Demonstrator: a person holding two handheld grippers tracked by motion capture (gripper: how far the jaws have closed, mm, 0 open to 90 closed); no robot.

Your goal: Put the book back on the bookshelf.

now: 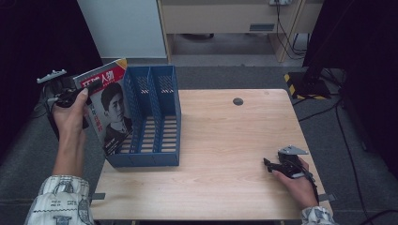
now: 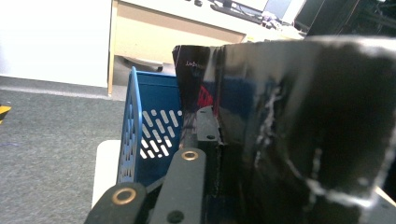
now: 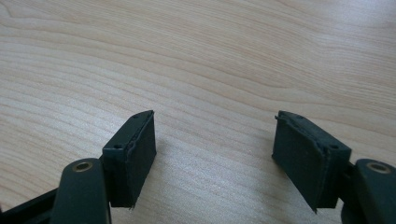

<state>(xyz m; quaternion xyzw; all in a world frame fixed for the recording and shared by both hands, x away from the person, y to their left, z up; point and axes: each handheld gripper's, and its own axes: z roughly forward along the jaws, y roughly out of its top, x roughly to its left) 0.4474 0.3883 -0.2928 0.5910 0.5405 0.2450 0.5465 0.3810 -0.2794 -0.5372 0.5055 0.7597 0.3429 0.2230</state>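
Note:
A magazine [image 1: 110, 110] with a red title band and a portrait on its cover stands tilted against the left outer side of a blue three-slot file holder [image 1: 157, 117], its lower corner near the holder's front left. My left gripper [image 1: 89, 91] is shut on the magazine's upper left edge. In the left gripper view the dark glossy magazine [image 2: 299, 140] is pinched at my left gripper [image 2: 215, 135], with the blue holder [image 2: 144, 135] behind. My right gripper [image 1: 268, 165] rests low on the wooden table [image 1: 225, 140] at the front right, open. Its jaws stand apart with only bare table [image 3: 210, 56] between them, at my right gripper [image 3: 215, 154].
A round cable hole [image 1: 238, 101] sits near the table's far edge. Beyond the table stand a white cabinet [image 1: 122, 28], a wooden desk [image 1: 225, 18] and a black stand with a striped foot [image 1: 300, 84]. Cables lie on the grey carpet at the right.

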